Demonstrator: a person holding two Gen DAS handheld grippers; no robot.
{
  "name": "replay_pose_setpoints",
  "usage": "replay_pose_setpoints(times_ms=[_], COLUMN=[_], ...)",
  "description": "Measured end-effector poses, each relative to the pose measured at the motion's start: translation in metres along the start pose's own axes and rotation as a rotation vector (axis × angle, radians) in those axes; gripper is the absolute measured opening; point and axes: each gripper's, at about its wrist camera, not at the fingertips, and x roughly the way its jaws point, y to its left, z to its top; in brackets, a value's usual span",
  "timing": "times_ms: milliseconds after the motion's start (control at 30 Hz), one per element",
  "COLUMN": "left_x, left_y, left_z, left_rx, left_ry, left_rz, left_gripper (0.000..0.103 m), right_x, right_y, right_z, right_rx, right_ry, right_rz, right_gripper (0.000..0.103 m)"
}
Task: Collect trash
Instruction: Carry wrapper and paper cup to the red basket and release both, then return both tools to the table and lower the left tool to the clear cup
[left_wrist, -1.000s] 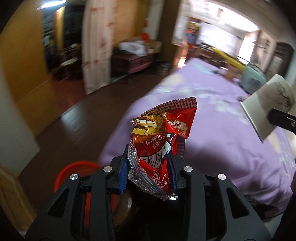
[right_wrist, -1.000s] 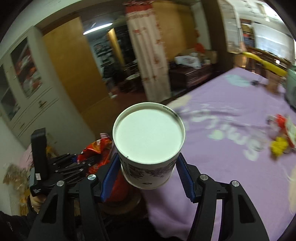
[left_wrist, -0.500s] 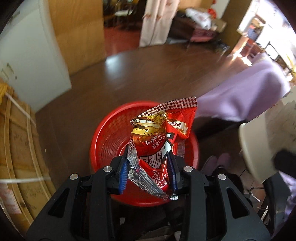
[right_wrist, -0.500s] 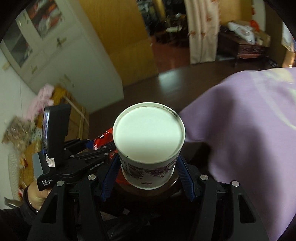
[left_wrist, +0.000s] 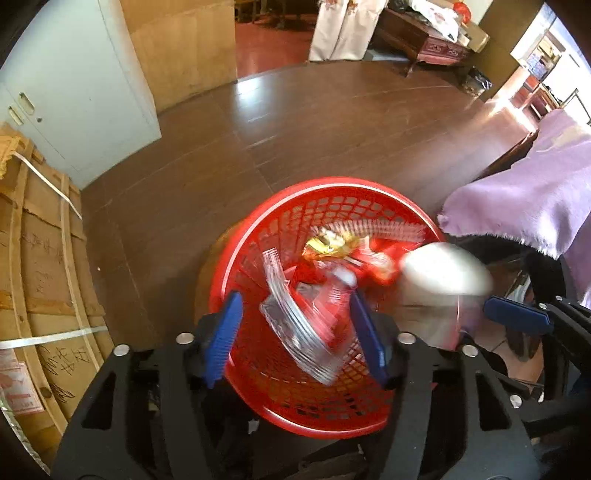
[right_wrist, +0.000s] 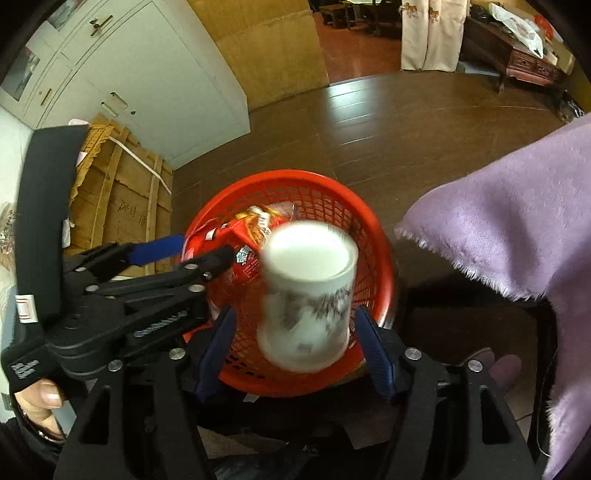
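A red mesh basket (left_wrist: 258, 236) stands on the dark wood floor; it also shows in the right wrist view (right_wrist: 376, 236). My left gripper (left_wrist: 295, 332) is open above it, and the red snack wrapper (left_wrist: 325, 295) is blurred, loose between the blue pads, over the basket. My right gripper (right_wrist: 295, 343) is open too. The white paper cup (right_wrist: 306, 295) is blurred, free of the pads, above the basket. The cup (left_wrist: 443, 269) and the right gripper's blue pad show at the right in the left wrist view. The left gripper (right_wrist: 184, 254) shows in the right wrist view.
A purple cloth-covered table edge (left_wrist: 524, 199) hangs at the right, close to the basket. Wooden crates (left_wrist: 40, 258) stand at the left, a white cabinet (left_wrist: 74, 81) behind them. Dark furniture (left_wrist: 424, 40) and a curtain stand at the far back.
Both grippers swung from the purple table down over the red basket. Both jaws opened; the wrapper and the cup left the pads and are dropping.
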Motion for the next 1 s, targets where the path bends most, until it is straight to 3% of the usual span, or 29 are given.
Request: replay_pose_setpoints(times_ms=[67, 233, 333, 467, 633, 733, 900, 1000], left_x=[-0.002, -0.010, -0.023, -0.051, -0.111, -0.140, -0.172, -0.180], left_y=[0.000, -0.006, -0.019, -0.053, -0.133, -0.189, -0.294, -0.348], left_z=[0.001, 0.002, 0.003, 0.003, -0.002, -0.010, -0.028, -0.043], left_rx=[0.006, 0.021, 0.051, 0.137, 0.328, 0.446, 0.633, 0.720], left_ry=[-0.008, -0.015, -0.036, -0.106, -0.244, -0.316, -0.378, -0.431], left_rz=[0.003, 0.011, -0.007, -0.017, -0.116, -0.192, -0.322, -0.386], left_gripper=[0.071, 0.073, 0.073, 0.073, 0.078, 0.084, 0.087, 0.089], right_x=[-0.001, -0.020, -0.062, -0.128, -0.214, -0.265, -0.317, -0.340], right_y=[-0.004, -0.017, -0.025, -0.051, -0.104, -0.150, -0.212, -0.245], right_z=[-0.005, -0.019, -0.034, -0.064, -0.121, -0.171, -0.256, -0.314], right_rx=[0.011, 0.022, 0.023, 0.078, 0.222, 0.354, 0.554, 0.678], right_ry=[0.005, -0.035, -0.127, -0.276, -0.477, -0.582, -0.667, -0.698], right_rz=[0.012, 0.042, 0.044, 0.020, -0.058, -0.157, -0.309, -0.390], right_gripper=[0.068, 0.068, 0.068, 0.079, 0.085, 0.090, 0.090, 0.096])
